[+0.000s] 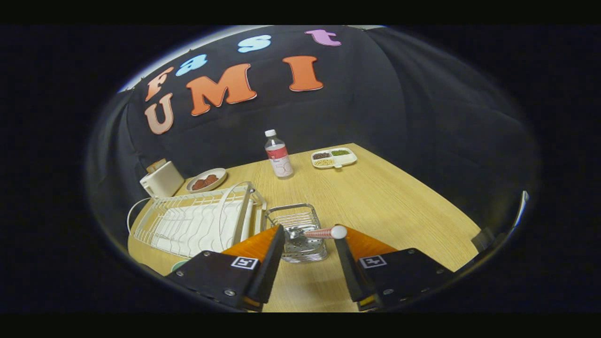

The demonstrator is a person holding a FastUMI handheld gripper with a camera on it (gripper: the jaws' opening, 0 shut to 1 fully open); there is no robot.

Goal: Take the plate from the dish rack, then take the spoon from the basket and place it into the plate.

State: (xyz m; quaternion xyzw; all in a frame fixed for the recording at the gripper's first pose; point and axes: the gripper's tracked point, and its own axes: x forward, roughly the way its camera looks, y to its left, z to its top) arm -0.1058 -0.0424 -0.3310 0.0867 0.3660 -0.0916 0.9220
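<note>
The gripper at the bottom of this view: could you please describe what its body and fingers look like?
The gripper has two flat, tapering fingers set apart. Behind each finger sits a dark block with small screws, and each block carries a square white tag with a black pattern. Orange panels show between blocks and fingers.

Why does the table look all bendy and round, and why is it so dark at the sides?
In the gripper view, the fisheye lens curves the table edges and the dish rack; light fades toward the rim; the bottle is slightly soft; the open hand-held gripper fingers loom large around the basket and spoon.
</note>
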